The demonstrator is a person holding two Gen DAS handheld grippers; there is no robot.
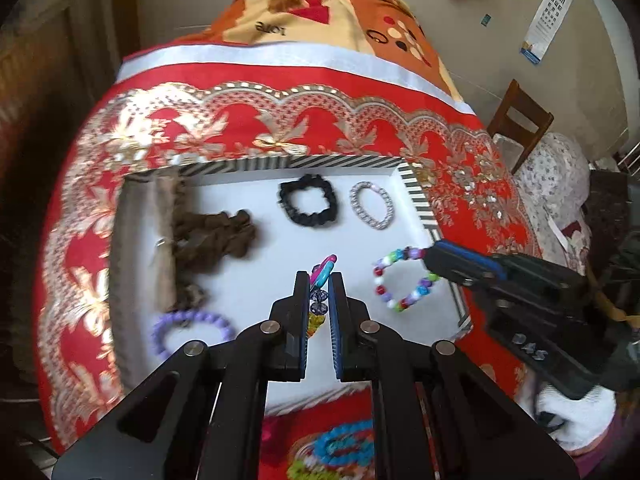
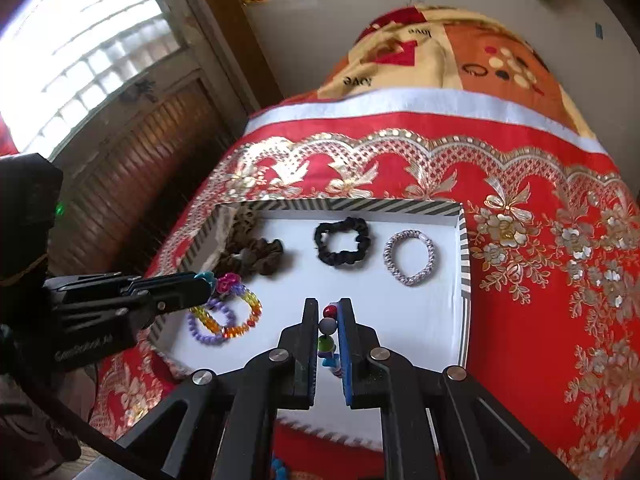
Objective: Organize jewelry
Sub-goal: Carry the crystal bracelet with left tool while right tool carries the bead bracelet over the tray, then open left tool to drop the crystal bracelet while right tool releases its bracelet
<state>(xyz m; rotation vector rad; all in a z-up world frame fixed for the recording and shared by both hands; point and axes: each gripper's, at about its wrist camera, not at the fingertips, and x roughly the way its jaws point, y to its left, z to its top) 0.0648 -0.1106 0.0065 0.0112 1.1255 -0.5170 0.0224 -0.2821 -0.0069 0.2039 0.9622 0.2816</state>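
A white tray with a striped rim (image 1: 348, 161) (image 2: 466, 248) lies on the red cloth. In it are a black scrunchie (image 1: 308, 206) (image 2: 342, 246), a silver bracelet (image 1: 372, 205) (image 2: 410, 256), a brown scrunchie (image 1: 212, 240) (image 2: 256, 256) and a purple bead bracelet (image 1: 188, 332) (image 2: 200, 330). Over the tray's near left part, my left gripper (image 1: 319, 278) (image 2: 208, 282) is shut on a rainbow crystal bracelet (image 1: 319, 300) (image 2: 240, 316). By the tray's right rim, my right gripper (image 2: 328, 304) (image 1: 430, 254) is shut on a multicoloured bead bracelet (image 1: 404, 280) (image 2: 328, 332) that hangs above the tray floor.
More bead jewellery (image 1: 340, 446) lies on the red gold-patterned cloth (image 2: 540, 280) in front of the tray. A folded orange blanket (image 1: 320, 8) is piled behind. A wooden chair (image 1: 520, 120) stands at the right, a window and wooden door (image 2: 132, 152) at the left.
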